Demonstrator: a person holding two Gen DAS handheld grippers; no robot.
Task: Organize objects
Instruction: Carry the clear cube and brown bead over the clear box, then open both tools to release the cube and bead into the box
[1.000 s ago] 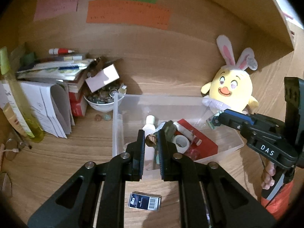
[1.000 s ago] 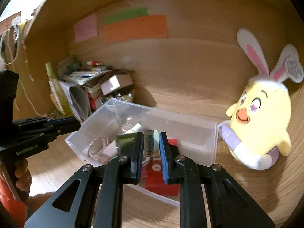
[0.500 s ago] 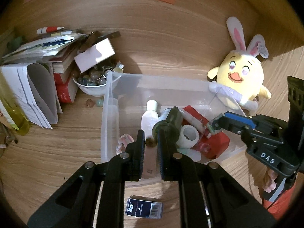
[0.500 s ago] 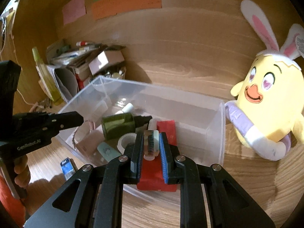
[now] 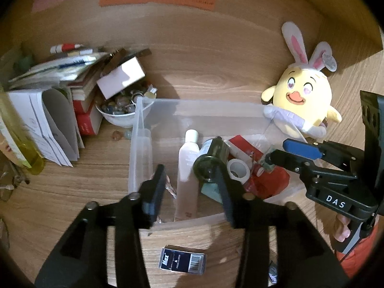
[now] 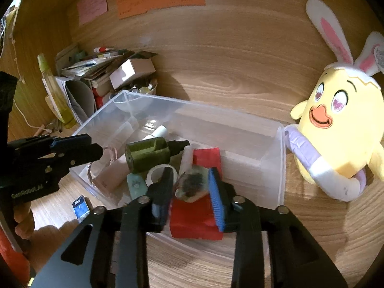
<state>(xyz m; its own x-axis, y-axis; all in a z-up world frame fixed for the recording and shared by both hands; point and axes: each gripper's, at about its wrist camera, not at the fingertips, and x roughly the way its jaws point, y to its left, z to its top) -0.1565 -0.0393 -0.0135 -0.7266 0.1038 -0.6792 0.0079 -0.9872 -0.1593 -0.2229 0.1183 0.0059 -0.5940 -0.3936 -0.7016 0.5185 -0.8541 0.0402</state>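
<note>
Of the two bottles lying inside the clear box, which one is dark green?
The dark green bottle is the short, wide one with a black neck, lying on top of the pile. The other, a slim pale bottle with a white cap, lies beside it.

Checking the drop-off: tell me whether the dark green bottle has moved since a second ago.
Yes. The dark green bottle has dropped out of the left claw, whose jaws have just been opening, and now lies in the clear bin beside the white bottle.

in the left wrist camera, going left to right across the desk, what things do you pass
Yellow bottle → folded papers → red book → bowl of marbles → clear bin → chick plush → right gripper.
</note>
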